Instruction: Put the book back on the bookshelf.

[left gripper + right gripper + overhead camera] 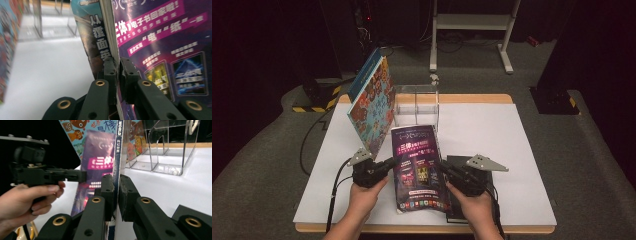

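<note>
Gripping purple book (419,167) both edges: left claw (391,163), right claw (446,169); white tabletop (492,145), grey carpet, dark room.

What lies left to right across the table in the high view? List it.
Colourful picture book → left gripper → purple book → right gripper → black book.

Three books (419,167); one clear acrylic stand (417,106); two tongs (388,164)
</note>
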Tool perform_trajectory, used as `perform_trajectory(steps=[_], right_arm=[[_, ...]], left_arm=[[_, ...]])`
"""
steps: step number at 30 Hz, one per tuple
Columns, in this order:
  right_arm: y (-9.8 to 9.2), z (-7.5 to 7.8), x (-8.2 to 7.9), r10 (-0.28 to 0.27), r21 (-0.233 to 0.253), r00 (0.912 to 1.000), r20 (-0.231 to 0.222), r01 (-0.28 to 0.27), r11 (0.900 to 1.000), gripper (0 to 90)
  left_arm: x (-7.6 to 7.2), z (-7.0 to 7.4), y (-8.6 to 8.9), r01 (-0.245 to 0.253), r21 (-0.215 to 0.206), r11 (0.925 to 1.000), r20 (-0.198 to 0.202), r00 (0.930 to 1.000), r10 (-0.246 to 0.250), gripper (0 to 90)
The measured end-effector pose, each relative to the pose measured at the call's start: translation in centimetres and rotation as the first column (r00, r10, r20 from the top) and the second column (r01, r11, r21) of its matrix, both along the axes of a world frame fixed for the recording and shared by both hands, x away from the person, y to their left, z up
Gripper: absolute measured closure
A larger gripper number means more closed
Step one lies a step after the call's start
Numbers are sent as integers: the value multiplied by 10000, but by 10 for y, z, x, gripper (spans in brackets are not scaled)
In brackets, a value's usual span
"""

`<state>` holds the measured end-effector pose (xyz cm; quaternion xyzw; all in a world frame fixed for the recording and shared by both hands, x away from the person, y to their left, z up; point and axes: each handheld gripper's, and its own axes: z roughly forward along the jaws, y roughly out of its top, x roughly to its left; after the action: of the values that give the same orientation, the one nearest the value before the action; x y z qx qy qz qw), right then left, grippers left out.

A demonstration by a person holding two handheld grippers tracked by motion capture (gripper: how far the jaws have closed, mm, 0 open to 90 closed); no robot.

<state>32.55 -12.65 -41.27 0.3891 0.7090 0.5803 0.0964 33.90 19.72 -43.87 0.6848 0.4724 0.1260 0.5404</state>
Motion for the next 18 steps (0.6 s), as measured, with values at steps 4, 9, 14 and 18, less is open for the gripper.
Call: perform_trajectory(steps=[4,9,14,18], right_arm=[[4,1,4,-212,-7,9997,154,212,9998,829],[11,3,10,-388,-90,9986,350,392,9992,833],[17,6,16,-502,-105,9971,565,509,9986,833],[20,9,22,-555,-88,9959,721,563,9984,833]], left_arm=[[-1,11,2,-221,228,9995,584,9981,207,852],[-1,23,5,-399,344,9986,1079,9935,360,853],[0,32,8,-468,390,9981,1482,9881,405,853],[0,37,8,-558,469,9973,1773,9831,467,853]])
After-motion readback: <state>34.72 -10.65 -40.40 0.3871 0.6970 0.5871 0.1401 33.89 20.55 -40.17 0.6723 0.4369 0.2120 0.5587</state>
